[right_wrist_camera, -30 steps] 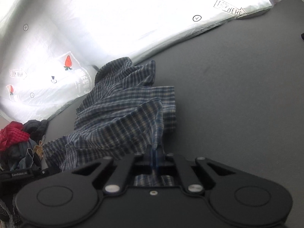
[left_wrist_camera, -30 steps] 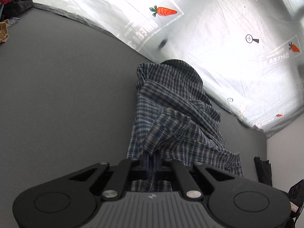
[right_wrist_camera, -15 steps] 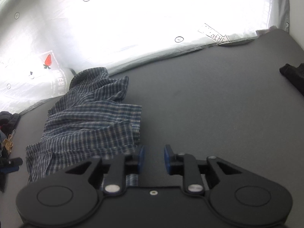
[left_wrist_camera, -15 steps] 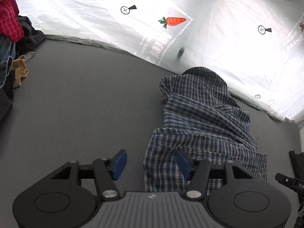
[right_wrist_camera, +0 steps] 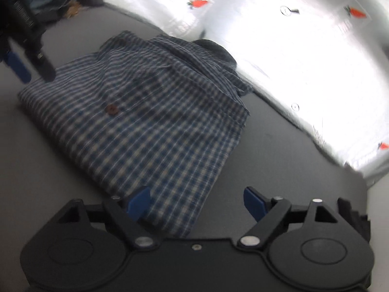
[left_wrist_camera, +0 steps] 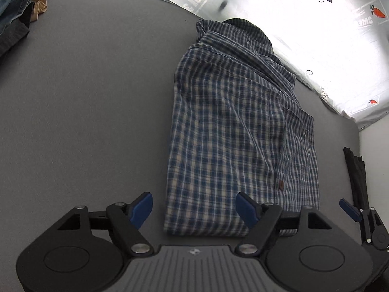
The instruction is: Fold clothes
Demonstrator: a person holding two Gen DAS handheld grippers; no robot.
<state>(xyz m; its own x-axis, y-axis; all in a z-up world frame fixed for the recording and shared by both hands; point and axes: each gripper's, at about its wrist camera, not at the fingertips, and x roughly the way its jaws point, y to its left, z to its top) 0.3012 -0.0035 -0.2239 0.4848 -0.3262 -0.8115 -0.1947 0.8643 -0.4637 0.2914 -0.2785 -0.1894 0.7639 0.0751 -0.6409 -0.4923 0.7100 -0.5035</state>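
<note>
In your left wrist view, the left gripper (left_wrist_camera: pixel 194 210) stands wide with its jaws still spreading, and its blue pads (left_wrist_camera: pixel 141 206) grip nothing; the near hem of the plaid shirt (left_wrist_camera: pixel 233 131) lies in the gap between them without being pressed. The shirt is folded into a long block on the grey table (left_wrist_camera: pixel 85 97), running from the gripper toward one o'clock, where its collar meets the white printed sheet (left_wrist_camera: pixel 316 36). A brown button (left_wrist_camera: pixel 281 184) shows near the four o'clock side of the fold. A heap of other clothes (left_wrist_camera: pixel 14 7) sits at ten o'clock, and part of your right gripper (left_wrist_camera: pixel 350 213) shows at four o'clock. In your right wrist view, which is blurred, the right gripper (right_wrist_camera: pixel 197 203) is likewise wide and opening, holding nothing; the shirt's corner (right_wrist_camera: pixel 170 209) lies beside its left pad. The shirt (right_wrist_camera: pixel 150 112) spreads toward eleven o'clock, and your left gripper (right_wrist_camera: pixel 17 65) shows at nine o'clock.
</note>
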